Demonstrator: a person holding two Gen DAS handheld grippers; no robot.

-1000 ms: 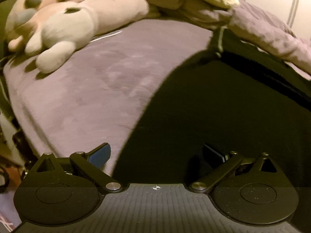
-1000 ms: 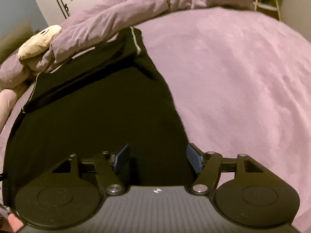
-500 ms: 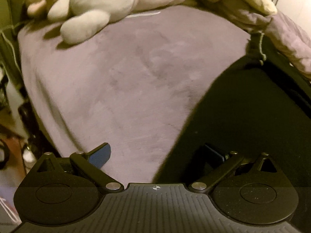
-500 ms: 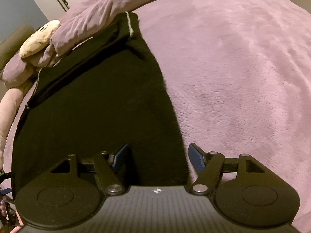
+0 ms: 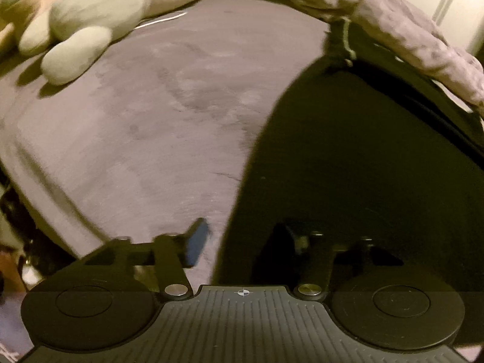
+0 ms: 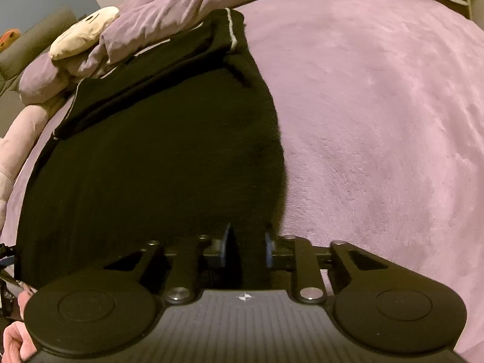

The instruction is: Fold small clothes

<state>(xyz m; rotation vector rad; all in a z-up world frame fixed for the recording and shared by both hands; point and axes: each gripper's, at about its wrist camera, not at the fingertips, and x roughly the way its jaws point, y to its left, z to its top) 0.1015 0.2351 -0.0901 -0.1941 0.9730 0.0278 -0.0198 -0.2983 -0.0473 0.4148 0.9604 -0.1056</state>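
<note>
1. A black garment (image 6: pixel 157 163) is lying spread flat on the purple bedspread (image 6: pixel 378 121), its far end with a white-edged trim reaching the rumpled duvet (image 6: pixel 193 3).
2. The right gripper (image 6: pixel 245 246) is sitting over the garment's near right corner; its fingers have just been closing and are standing narrow, with black cloth between the blue pads, though whether they are pressing it I cannot tell.
3. The left gripper (image 5: pixel 242 239) is straddling the garment's near left edge; its fingers have just been closing and are standing half-wide, one over bedspread, the other over cloth, with the edge between them, not gripped.
4. A plush toy (image 5: pixel 90 15) is lying at the bed's far left.
</note>
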